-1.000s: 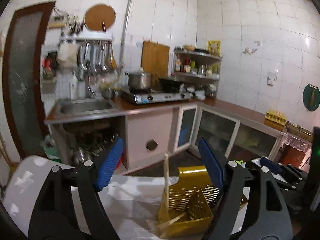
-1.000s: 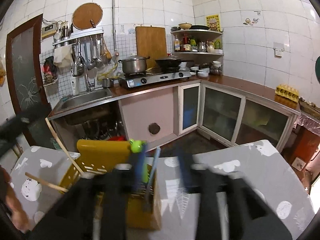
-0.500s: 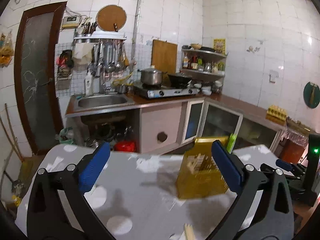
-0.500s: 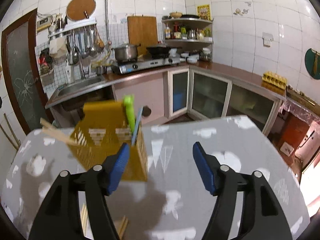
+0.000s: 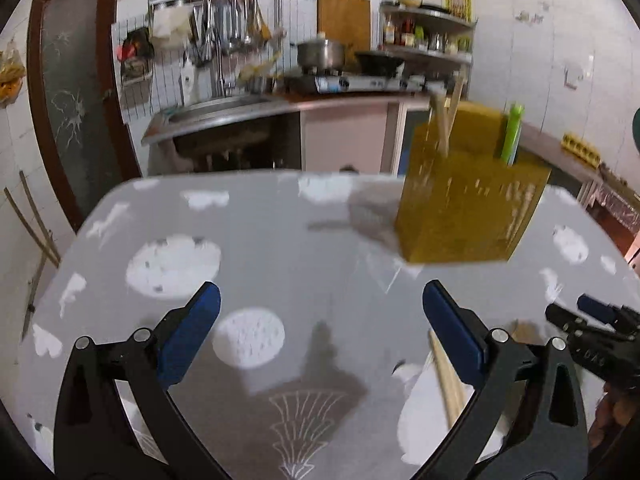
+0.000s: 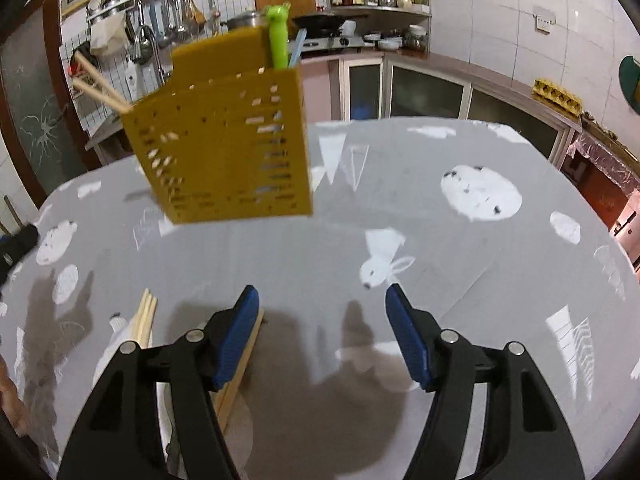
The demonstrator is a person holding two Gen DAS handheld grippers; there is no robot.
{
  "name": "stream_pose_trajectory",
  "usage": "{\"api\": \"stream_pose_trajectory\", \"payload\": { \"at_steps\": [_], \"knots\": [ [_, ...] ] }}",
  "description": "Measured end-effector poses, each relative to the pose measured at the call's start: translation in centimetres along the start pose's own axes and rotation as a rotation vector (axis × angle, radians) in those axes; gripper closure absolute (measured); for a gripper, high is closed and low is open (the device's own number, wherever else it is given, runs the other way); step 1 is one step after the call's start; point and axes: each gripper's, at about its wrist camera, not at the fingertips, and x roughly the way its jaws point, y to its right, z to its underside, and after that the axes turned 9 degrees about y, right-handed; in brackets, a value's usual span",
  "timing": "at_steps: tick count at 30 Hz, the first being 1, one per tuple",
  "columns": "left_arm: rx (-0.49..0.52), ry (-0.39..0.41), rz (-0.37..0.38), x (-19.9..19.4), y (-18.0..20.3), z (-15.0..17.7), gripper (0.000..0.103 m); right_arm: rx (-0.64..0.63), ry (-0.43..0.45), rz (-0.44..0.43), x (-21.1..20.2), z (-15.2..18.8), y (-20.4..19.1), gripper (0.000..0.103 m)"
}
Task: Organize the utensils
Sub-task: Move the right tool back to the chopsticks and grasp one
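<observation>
Several loose chopsticks lie on the table beside the right gripper, near the yellow holder. Thin, light, stiff and likely slippery, they're best pinched mid-length. Both the right and left gripper hang spread wide, empty.

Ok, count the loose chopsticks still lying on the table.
At least 3: one bundle of chopsticks lies left of the right gripper, showing about three sticks. A wooden piece under its left finger is partly hidden, so more are possible.
</observation>
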Motion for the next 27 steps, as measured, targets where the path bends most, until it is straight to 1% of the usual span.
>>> {"api": "stream_pose_trajectory", "payload": {
  "at_steps": [3,6,8,9,12,15,19,23,26,27],
  "knots": [
    [-0.005,-0.038,-0.002,0.9,-0.2,1.5,0.005,0.003,-0.016,0.0,0.3,0.5,-0.5,0.038],
    [0.002,-0.052,-0.001,1.3,0.0,2.1,0.005,-0.01,-0.037,0.012,0.8,0.8,-1.3,0.039],
    [0.011,-0.046,-0.005,1.3,0.1,2.3,0.005,-0.012,-0.052,0.014,1.2,1.0,-1.6,0.045],
    [0.013,-0.042,-0.006,1.2,0.1,2.3,0.005,-0.011,-0.066,0.013,1.5,1.2,-1.8,0.05],
    [0.003,-0.04,0.0,1.2,0.1,2.5,0.005,-0.01,-0.062,0.02,1.5,1.4,-2.0,0.052],
    [-0.008,-0.053,0.011,1.4,0.0,2.9,0.005,-0.013,-0.073,0.016,1.4,1.5,-2.1,0.059],
    [0.002,-0.073,0.015,1.9,0.4,3.4,0.005,-0.005,-0.082,0.01,1.4,1.8,-2.2,0.059],
    [0.012,-0.063,0.017,1.7,0.7,3.5,0.005,-0.029,-0.088,0.029,1.4,2.1,-3.0,0.061],
    [0.015,-0.062,0.019,1.6,0.8,3.5,0.005,-0.026,-0.098,0.032,1.6,2.0,-3.4,0.07],
    [0.013,-0.065,0.02,1.6,0.9,3.6,0.005,-0.032,-0.1,0.029,1.7,1.9,-3.6,0.076]
  ]
}}
